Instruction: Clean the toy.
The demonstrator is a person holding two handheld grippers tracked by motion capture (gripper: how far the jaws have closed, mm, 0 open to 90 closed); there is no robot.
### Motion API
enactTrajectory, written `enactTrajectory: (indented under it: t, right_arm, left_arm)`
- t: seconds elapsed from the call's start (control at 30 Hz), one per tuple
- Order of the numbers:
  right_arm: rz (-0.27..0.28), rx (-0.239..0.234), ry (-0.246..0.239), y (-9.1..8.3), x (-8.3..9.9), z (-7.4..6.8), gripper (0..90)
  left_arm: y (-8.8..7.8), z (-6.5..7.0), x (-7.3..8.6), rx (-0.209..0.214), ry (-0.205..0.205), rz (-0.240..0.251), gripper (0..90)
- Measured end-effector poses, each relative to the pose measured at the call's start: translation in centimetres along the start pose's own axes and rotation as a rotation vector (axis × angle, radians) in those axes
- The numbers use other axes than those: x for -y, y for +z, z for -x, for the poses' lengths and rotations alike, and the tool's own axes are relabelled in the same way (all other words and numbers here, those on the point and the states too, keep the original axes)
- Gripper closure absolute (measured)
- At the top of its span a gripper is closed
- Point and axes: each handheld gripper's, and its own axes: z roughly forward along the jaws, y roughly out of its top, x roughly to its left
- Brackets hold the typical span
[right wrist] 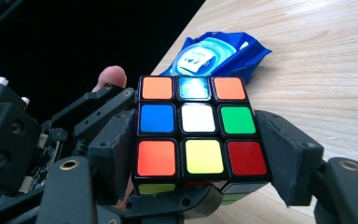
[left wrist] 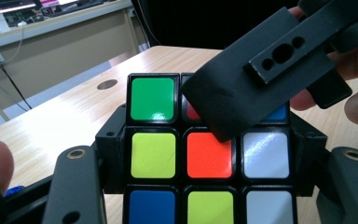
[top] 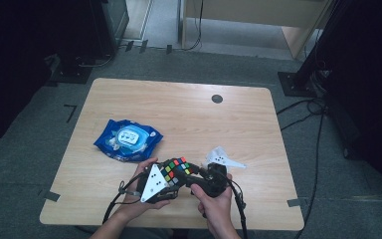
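A Rubik's cube, partly hidden by the right hand-held gripper whose jaws flank its lower layer, sits clamped in the left hand-held gripper above the surface; right grip unclear.

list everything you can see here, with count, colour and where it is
puzzle cube: 1, multicoloured stickers on black, held above the near table edge between both grippers
wipes pack: 1, blue, left of centre on the table
table: 1, light wood, with a dark round hole near the far edge
left gripper: 1, black, jaws on the cube's sides
right gripper: 1, black, jaws flanking one layer of the cube
left hand: 1, near edge
right hand: 1, near edge
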Motion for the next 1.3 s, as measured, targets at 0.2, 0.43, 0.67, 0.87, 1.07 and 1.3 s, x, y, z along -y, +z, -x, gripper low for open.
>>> enactTrajectory:
  t: [0.2,0.43,0.67,0.87,1.07,1.3]
  right_arm:
    - [-0.015,0.011,-0.004,-0.1,-0.1,0.2,35.0]
    - [-0.009,0.019,-0.011,-0.6,-0.6,0.6,35.0]
    - [0.029,0.055,-0.026,-2.4,-2.0,1.6,34.9]
    - [0.019,0.046,-0.027,-3.7,-3.1,2.1,34.9]
    - [-0.036,0.002,-0.039,-3.7,-3.4,2.0,34.8]
    - [-0.080,-0.022,-0.031,-3.0,-3.4,1.9,34.8]
  left_arm:
    - [0.2,0.0,0.0,0.007,0.001,-0.014,33.6]
    - [0.3,0.0,0.2,0.019,0.009,-0.025,32.2]
    - [0.2,-0.2,0.4,0.036,0.015,-0.029,29.4]
    - [0.3,-0.2,0.7,0.027,0.039,-0.042,29.4]
    - [0.2,-0.4,0.6,0.023,0.042,-0.036,29.9]
    - [0.1,-0.2,0.7,0.022,0.067,-0.049,27.3]
